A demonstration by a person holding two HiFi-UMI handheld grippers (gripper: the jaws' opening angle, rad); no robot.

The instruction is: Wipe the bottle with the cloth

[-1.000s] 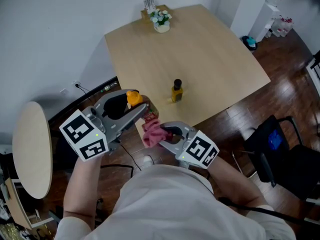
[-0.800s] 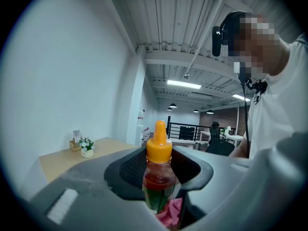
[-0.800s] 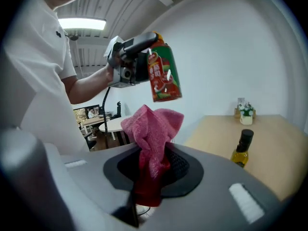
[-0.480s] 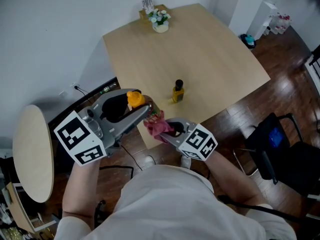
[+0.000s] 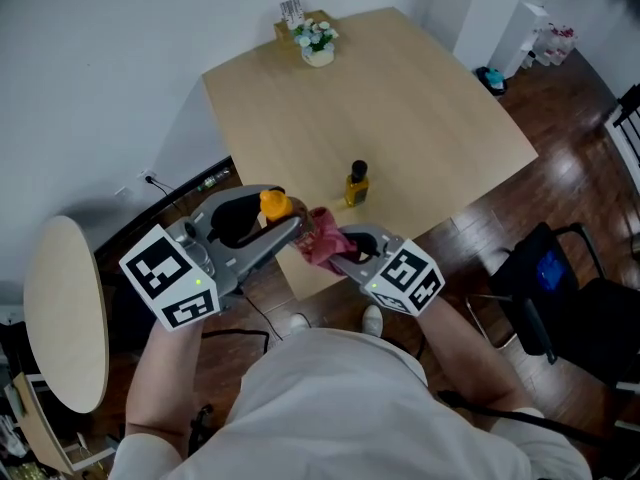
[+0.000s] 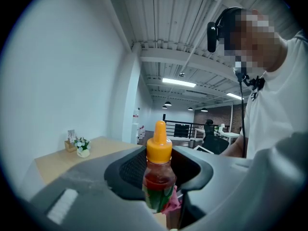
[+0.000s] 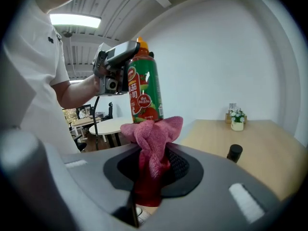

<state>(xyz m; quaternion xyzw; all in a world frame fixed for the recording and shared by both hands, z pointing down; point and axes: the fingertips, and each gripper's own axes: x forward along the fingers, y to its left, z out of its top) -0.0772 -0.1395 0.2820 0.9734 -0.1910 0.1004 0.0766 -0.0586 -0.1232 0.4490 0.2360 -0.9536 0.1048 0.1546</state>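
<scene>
My left gripper (image 5: 285, 218) is shut on a sauce bottle (image 6: 158, 178) with an orange cap (image 5: 273, 206) and a red-and-green label (image 7: 143, 91), held in the air in front of the table's near edge. My right gripper (image 5: 335, 246) is shut on a bunched pink cloth (image 5: 322, 236), also seen at the jaws in the right gripper view (image 7: 151, 143). The cloth presses against the bottle's lower side. In the left gripper view a bit of pink cloth (image 6: 172, 202) shows behind the bottle's base.
A light wooden table (image 5: 400, 98) lies ahead with a small dark-capped yellow bottle (image 5: 354, 183) near its front edge and a flower pot (image 5: 318, 43) at the far edge. A round side table (image 5: 62, 308) stands left, a black chair (image 5: 560, 298) right.
The right gripper has risen and moved left with the cloth, bringing it against the bottle. The left gripper with the bottle has barely shifted.
</scene>
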